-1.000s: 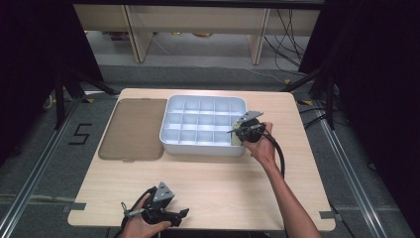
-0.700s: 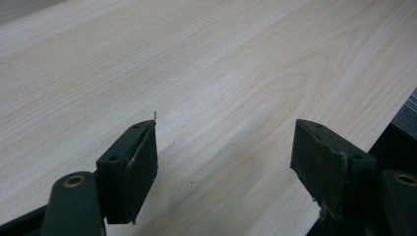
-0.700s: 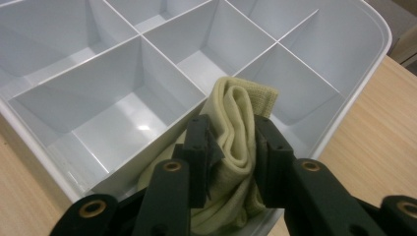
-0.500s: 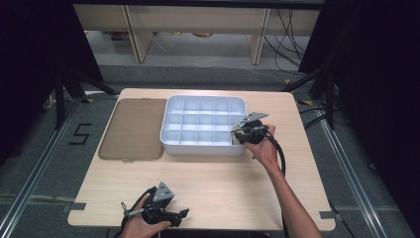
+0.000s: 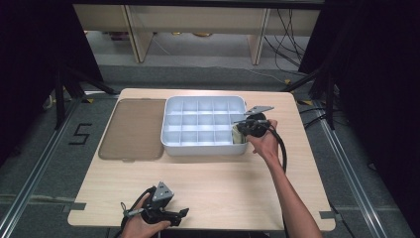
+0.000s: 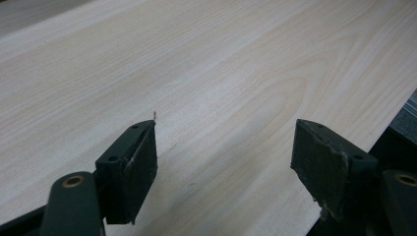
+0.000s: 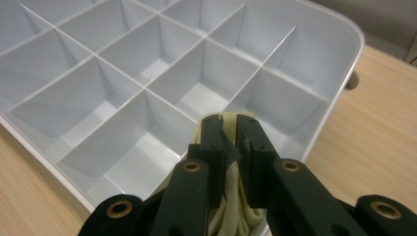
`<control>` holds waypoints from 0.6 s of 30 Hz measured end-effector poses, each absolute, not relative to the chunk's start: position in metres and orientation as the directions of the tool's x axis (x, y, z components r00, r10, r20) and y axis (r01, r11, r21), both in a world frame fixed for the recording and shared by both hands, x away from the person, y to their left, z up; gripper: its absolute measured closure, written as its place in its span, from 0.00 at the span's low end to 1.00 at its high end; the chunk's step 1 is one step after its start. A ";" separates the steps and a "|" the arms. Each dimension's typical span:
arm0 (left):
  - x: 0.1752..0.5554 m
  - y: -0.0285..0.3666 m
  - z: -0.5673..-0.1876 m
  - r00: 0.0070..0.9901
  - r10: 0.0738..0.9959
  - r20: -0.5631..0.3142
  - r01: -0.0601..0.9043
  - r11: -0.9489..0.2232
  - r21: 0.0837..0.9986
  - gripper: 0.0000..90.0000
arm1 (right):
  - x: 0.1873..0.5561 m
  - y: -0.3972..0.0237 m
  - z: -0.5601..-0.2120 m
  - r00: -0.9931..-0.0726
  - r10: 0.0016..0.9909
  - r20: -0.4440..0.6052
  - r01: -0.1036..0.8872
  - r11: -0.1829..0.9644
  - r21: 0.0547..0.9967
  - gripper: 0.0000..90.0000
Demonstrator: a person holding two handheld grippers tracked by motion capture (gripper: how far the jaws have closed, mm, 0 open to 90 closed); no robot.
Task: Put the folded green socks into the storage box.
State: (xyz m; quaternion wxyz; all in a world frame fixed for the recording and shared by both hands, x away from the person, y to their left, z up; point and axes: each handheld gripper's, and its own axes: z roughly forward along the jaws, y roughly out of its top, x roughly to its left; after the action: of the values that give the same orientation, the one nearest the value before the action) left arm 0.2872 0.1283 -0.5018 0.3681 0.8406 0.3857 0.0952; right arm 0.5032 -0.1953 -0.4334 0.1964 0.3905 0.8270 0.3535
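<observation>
Hanging between the right gripper's (image 7: 229, 130) jaws, which have just been closing and now pinch it, a pale cloth (image 7: 231, 211) sits over the tray's (image 5: 204, 148) near right corner compartment. Left of the tray lies a brown lid (image 5: 132, 130). Well nearer than the tray, the left gripper (image 6: 223, 147) rests open on the table (image 5: 223, 183).

One white divided tray (image 5: 203, 148), one brown lid (image 5: 132, 129), one cream cloth (image 7: 231, 216), two grippers: left (image 5: 181, 214), right (image 5: 239, 128).
</observation>
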 end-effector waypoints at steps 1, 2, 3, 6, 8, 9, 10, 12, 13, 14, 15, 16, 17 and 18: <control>0.287 0.128 -0.502 0.684 0.719 -0.124 0.578 -0.431 0.692 0.28 | 0.503 -0.195 -0.433 -0.618 0.785 -0.049 0.507 0.445 0.738 0.92; 0.287 0.128 -0.502 0.682 0.720 -0.125 0.583 -0.433 0.687 0.28 | 0.503 -0.194 -0.436 -0.613 0.790 -0.034 0.523 0.437 0.732 0.92; 0.287 0.128 -0.502 0.682 0.720 -0.126 0.581 -0.429 0.692 0.28 | 0.504 -0.192 -0.439 -0.621 0.783 -0.037 0.528 0.452 0.719 0.93; 0.287 0.128 -0.502 0.683 0.718 -0.133 0.582 -0.425 0.693 0.28 | 0.504 -0.188 -0.445 -0.626 0.779 -0.031 0.548 0.468 0.693 0.94; 0.287 0.128 -0.502 0.681 0.721 -0.126 0.582 -0.429 0.691 0.28 | 0.503 -0.183 -0.448 -0.615 0.788 -0.011 0.572 0.456 0.682 0.95; 0.287 0.127 -0.503 0.680 0.721 -0.131 0.583 -0.424 0.693 0.28 | 0.503 -0.183 -0.448 -0.627 0.779 -0.023 0.574 0.481 0.663 0.95; 0.287 0.128 -0.502 0.691 0.711 -0.127 0.578 -0.439 0.688 0.28 | 0.504 -0.181 -0.451 -0.626 0.779 -0.032 0.568 0.484 0.665 0.95; 0.287 0.128 -0.502 0.687 0.714 -0.131 0.580 -0.432 0.691 0.28 | 0.504 -0.180 -0.452 -0.631 0.775 -0.031 0.581 0.499 0.642 0.95; 0.287 0.128 -0.502 0.687 0.715 -0.131 0.581 -0.432 0.690 0.28 | 0.505 -0.180 -0.452 -0.644 0.764 -0.046 0.572 0.521 0.634 0.95; 0.287 0.128 -0.503 0.682 0.720 -0.126 0.581 -0.430 0.691 0.28 | 0.505 -0.178 -0.453 -0.634 0.772 -0.034 0.581 0.505 0.638 0.95; 0.287 0.128 -0.503 0.680 0.722 -0.128 0.584 -0.428 0.690 0.28 | 0.506 -0.179 -0.451 -0.637 0.770 -0.043 0.586 0.520 0.621 0.95; 0.287 0.128 -0.503 0.679 0.722 -0.130 0.585 -0.426 0.690 0.28 | 0.507 -0.178 -0.451 -0.639 0.768 -0.046 0.591 0.528 0.610 0.95; 0.287 0.128 -0.503 0.679 0.723 -0.130 0.585 -0.426 0.690 0.28 | 0.507 -0.178 -0.451 -0.639 0.768 -0.046 0.591 0.528 0.610 0.95; 0.287 0.128 -0.503 0.679 0.722 -0.130 0.585 -0.426 0.690 0.28 | 0.508 -0.177 -0.453 -0.642 0.765 -0.057 0.598 0.546 0.587 0.95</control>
State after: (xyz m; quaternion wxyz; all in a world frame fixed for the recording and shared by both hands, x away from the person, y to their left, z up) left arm 0.2870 0.1278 -0.5030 0.3676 0.8393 0.3896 0.0932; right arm 0.5076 -0.1772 -0.4529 0.1552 0.3937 0.8654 0.2684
